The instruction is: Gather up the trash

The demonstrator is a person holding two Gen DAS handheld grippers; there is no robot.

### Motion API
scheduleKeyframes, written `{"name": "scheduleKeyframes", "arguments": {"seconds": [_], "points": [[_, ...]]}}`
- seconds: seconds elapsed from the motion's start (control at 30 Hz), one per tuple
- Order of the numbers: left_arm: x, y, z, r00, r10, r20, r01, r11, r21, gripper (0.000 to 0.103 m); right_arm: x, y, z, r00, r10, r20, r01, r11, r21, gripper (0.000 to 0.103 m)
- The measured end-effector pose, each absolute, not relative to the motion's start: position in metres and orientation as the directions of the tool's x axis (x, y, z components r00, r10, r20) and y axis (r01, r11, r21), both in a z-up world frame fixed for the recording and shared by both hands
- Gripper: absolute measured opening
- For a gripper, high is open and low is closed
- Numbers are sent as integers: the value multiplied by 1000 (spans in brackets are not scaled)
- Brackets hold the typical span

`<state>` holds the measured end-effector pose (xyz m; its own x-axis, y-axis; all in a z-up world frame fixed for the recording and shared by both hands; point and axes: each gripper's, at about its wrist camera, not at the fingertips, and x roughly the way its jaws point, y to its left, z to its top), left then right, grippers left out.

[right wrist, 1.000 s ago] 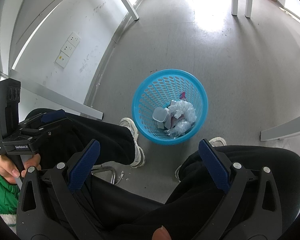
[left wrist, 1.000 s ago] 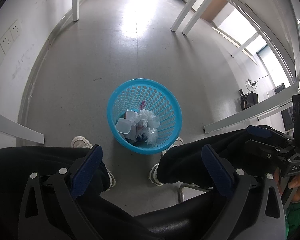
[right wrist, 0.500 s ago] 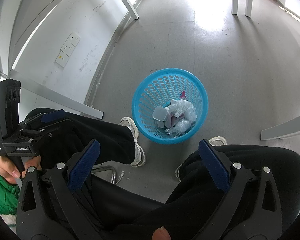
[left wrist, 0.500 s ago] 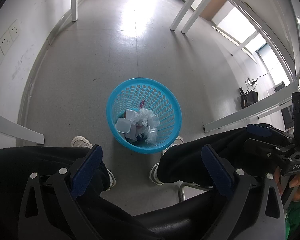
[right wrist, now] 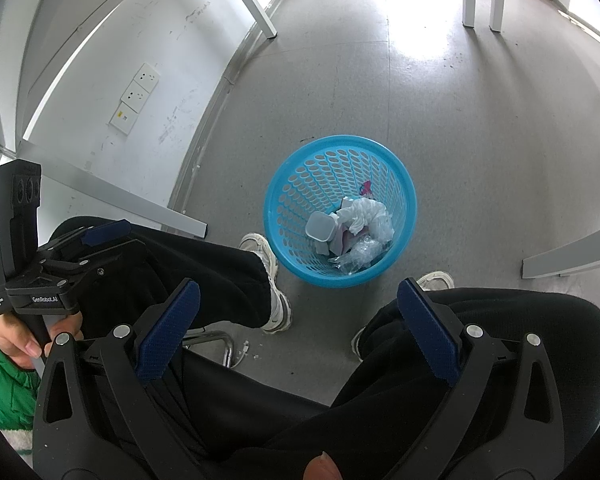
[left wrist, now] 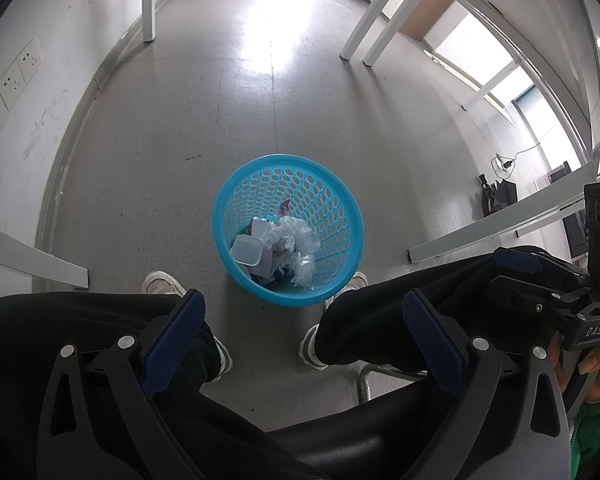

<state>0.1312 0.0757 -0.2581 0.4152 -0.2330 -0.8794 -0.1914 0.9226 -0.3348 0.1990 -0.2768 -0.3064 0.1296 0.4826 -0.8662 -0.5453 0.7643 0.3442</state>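
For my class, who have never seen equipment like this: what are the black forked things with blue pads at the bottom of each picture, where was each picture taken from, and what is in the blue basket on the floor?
A seated person holds a hand-held gripper in each hand; no robot arm is involved. Each gripper carries a wide-angle camera looking forward along its two fingers, so one picture comes from the left gripper and the other from the right gripper. The blue pads line the fingers. Both grippers are open and hold nothing.

Each view also shows the other gripper off to the side, held in a hand with a green sleeve.

Below are the person's black trousers and white shoes. Between the feet, on the grey floor, stands a blue perforated waste basket holding crumpled white paper, a white plastic tub and clear plastic wrap.
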Motion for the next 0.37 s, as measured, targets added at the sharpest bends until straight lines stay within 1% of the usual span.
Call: {"name": "scheduleKeyframes", "arguments": {"seconds": [0.37], "points": [[131,76,-264,393,-233,-890,-197,924,-329,97,198,-277,-308,128,482,-867,-544,765,345,94]]}}
